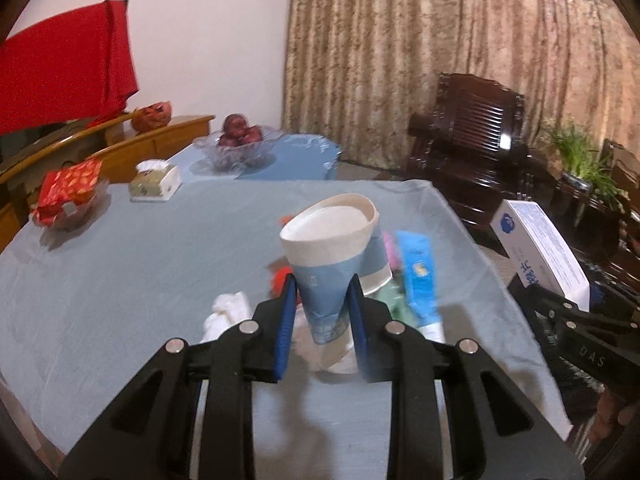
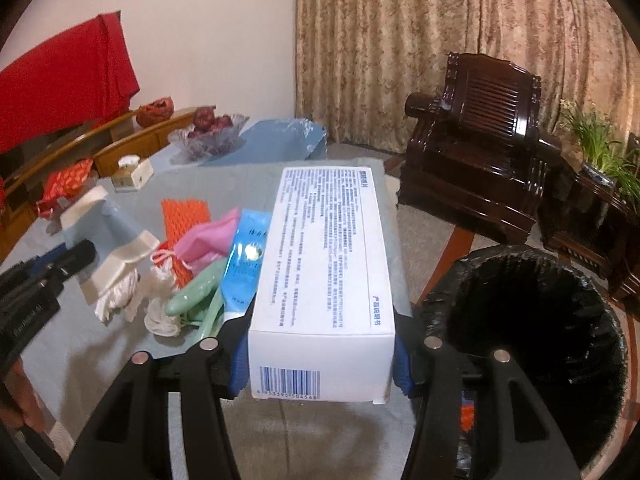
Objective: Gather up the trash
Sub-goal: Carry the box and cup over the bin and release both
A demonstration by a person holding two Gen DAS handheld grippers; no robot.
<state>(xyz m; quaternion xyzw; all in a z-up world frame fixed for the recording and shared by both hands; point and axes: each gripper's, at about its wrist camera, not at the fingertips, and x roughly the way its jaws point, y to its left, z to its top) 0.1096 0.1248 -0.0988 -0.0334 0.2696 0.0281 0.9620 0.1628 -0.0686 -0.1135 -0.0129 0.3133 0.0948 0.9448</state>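
Cloth-covered table [image 1: 120,280], scattered trash [image 2: 192,256]

pale-blue paper cup [image 1: 334,264] (white rim), white box [image 2: 320,280], black bin liner [image 2: 532,320]

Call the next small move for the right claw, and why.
Probably swing the right claw rightward over the black-lined trash bin and release. It already grips the white carton clear of the table, and the bin stands open just to its right.
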